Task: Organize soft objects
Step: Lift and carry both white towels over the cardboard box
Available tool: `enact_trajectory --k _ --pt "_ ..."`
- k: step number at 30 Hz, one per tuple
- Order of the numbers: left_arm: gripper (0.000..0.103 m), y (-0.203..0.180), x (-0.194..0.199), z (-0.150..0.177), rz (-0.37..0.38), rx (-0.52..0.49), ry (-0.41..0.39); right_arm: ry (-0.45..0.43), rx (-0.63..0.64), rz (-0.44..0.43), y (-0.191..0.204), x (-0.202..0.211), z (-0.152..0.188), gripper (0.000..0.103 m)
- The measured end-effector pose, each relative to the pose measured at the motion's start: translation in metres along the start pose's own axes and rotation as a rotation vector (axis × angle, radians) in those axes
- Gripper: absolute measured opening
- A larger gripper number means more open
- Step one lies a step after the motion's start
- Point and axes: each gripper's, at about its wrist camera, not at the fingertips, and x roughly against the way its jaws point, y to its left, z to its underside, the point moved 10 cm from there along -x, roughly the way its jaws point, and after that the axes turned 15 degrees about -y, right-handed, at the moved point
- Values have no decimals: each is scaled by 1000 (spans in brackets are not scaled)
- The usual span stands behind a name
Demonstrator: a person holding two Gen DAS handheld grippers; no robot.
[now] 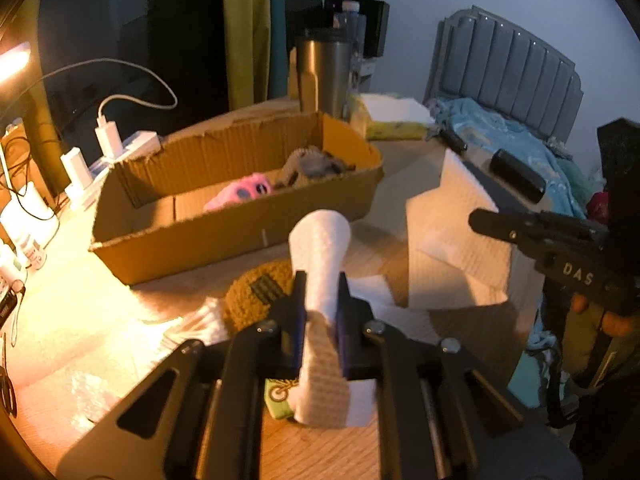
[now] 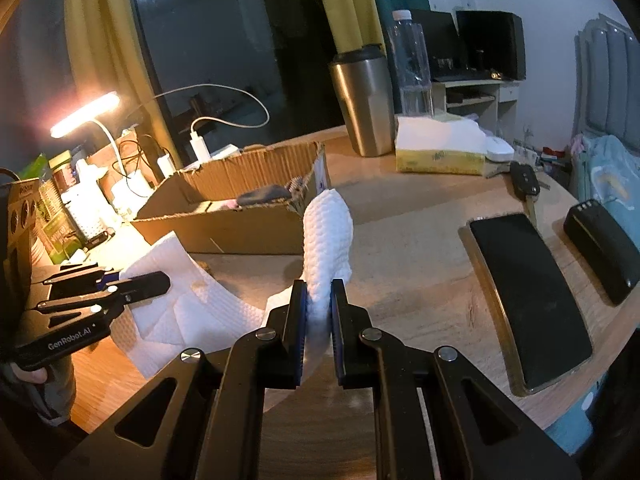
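Left wrist: two tongs [image 1: 320, 300], one paper towel [image 1: 452, 240].

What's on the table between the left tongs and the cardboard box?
A brown knitted soft item, seen in the left wrist view, between left tongs and cardboard box.

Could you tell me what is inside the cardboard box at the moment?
Inside the box lie a pink plush toy and a grey-brown knitted item at its far end. The near wall hides most of the floor.
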Motion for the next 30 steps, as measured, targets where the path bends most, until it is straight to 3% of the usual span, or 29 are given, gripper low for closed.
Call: enact_trajectory --k 30 --pt "12 40 38 -104 23 41 -236 -126 122 -27 42 -7 -95 13"
